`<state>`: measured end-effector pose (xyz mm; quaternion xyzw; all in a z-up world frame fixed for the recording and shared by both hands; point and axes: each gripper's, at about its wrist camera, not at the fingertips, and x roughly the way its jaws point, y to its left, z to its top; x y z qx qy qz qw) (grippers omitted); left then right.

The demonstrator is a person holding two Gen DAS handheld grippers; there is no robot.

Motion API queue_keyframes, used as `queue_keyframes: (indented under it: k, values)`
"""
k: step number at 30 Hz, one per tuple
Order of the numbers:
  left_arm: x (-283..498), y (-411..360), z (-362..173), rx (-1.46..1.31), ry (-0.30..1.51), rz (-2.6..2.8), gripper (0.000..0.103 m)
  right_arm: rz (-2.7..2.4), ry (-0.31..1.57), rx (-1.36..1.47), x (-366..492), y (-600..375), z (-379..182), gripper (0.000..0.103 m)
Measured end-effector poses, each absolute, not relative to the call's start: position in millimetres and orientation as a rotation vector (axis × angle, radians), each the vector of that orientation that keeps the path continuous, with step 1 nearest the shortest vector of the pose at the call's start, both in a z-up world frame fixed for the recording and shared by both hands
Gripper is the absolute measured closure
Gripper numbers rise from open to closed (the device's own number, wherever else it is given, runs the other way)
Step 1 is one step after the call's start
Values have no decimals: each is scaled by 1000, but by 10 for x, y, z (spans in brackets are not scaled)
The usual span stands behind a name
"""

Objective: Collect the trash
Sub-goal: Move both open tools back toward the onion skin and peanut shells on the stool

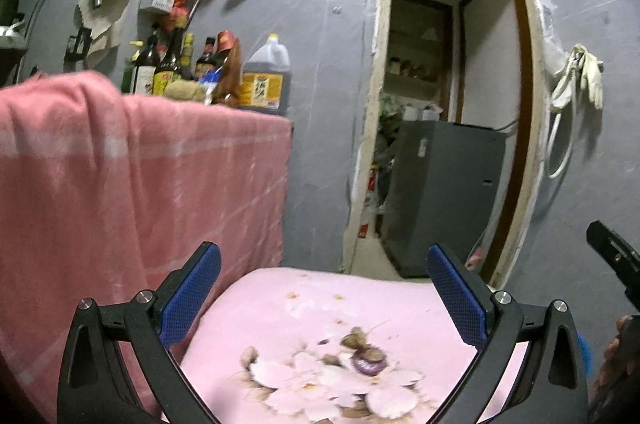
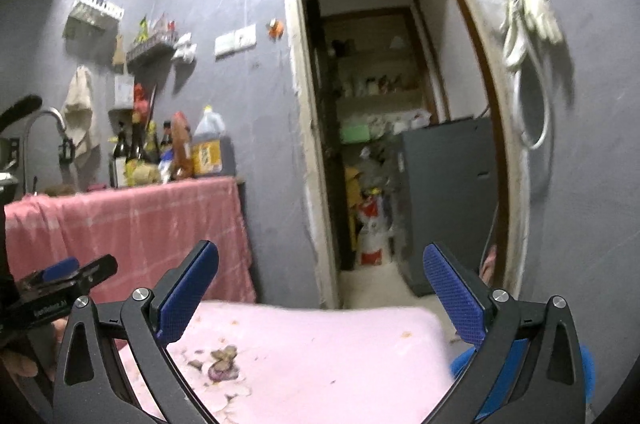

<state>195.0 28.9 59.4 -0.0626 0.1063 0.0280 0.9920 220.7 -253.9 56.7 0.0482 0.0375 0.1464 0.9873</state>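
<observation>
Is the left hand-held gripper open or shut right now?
Open. The left hand-held gripper has its blue pads spread wide apart, with only the pink floral cloth visible between them, nothing gripped.

A small table stands in the foreground with what appears to be a scrap of peel on its top. Behind and to its left, a cloth drapes a counter bearing bottles and a jug. A doorway opens at right; a cabinet stands inside it.

Right gripper spread wide above pink floral cloth; onion scrap lying there; doorway ahead.
</observation>
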Motion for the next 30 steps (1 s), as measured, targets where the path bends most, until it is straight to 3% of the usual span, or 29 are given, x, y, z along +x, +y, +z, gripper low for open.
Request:
queue_keyframes:
  k: [20, 26, 30]
  values:
    - [2550, 724, -129, -109, 537, 147, 2, 495, 532, -25, 2999, -1825, -99, 0]
    - [2712, 792, -251, -117, 641, 158, 2, 582, 700, -84, 3197, -1579, -346, 5]
    - [2797, 810, -292, -127, 686, 163, 2, 624, 805, -118, 3324, -1405, -512, 15]
